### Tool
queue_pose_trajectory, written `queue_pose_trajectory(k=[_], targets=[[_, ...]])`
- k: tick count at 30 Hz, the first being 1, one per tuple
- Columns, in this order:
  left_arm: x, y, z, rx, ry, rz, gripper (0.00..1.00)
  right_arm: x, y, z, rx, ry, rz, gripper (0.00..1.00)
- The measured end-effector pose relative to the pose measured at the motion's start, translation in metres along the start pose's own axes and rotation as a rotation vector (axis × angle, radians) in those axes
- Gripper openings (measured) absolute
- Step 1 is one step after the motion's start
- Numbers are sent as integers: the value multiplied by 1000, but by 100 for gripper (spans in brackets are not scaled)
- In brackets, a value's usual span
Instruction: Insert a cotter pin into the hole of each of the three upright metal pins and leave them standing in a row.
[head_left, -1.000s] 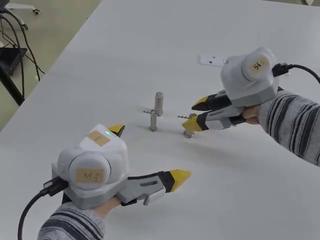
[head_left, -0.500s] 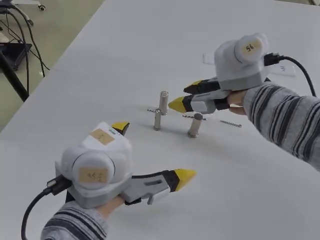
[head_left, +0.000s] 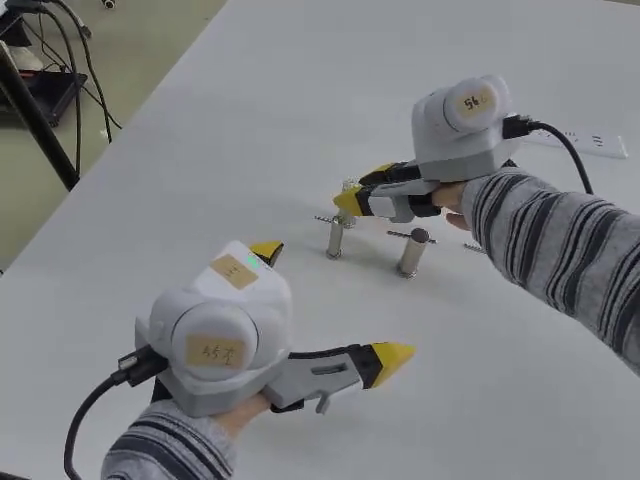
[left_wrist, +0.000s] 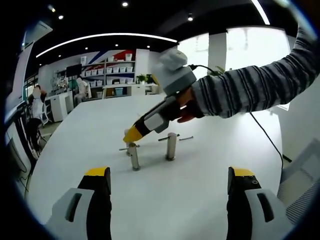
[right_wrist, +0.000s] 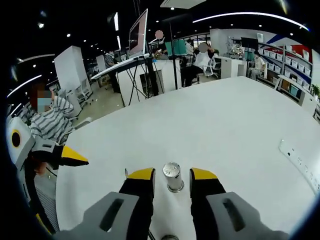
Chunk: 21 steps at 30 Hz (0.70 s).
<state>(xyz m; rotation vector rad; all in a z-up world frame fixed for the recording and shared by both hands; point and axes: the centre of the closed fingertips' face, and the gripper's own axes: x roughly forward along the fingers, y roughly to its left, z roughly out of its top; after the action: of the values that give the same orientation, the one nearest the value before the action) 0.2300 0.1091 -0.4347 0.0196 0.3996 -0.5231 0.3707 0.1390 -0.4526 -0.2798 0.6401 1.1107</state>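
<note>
Three upright metal pins stand on the white table. The near left pin (head_left: 336, 238) and the right pin (head_left: 412, 252) each carry a thin cotter pin through the shaft. The third pin (right_wrist: 173, 176) stands further back, its round top between the yellow fingertips of my right gripper (head_left: 360, 187), whose jaws are narrowly open on either side of it, not visibly touching. My left gripper (head_left: 327, 300) rests low at the front, wide open and empty. In the left gripper view the two nearer pins (left_wrist: 134, 157) (left_wrist: 171, 146) stand ahead, with a loose cotter pin (left_wrist: 186, 137) lying behind them.
A white power strip (head_left: 585, 140) lies at the table's far right, also seen as a power strip (right_wrist: 300, 160) in the right gripper view. A cable runs from each gripper. Dark stand legs and cables (head_left: 45, 90) stand on the floor left of the table edge.
My right gripper has left the right pin, which now carries its cotter pin, and moved left to the rear pin with jaws narrowed. The left gripper has stayed put; the camera shifted.
</note>
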Motion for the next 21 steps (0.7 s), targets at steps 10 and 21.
queue_pose_trajectory(k=[10,21], targets=[[2,0,1,33,7,6,95,5,-3,0,0,2,5,10],[1,-2,-2,45,17,-1,95,-9,-13,-7,11,28,-7,8]])
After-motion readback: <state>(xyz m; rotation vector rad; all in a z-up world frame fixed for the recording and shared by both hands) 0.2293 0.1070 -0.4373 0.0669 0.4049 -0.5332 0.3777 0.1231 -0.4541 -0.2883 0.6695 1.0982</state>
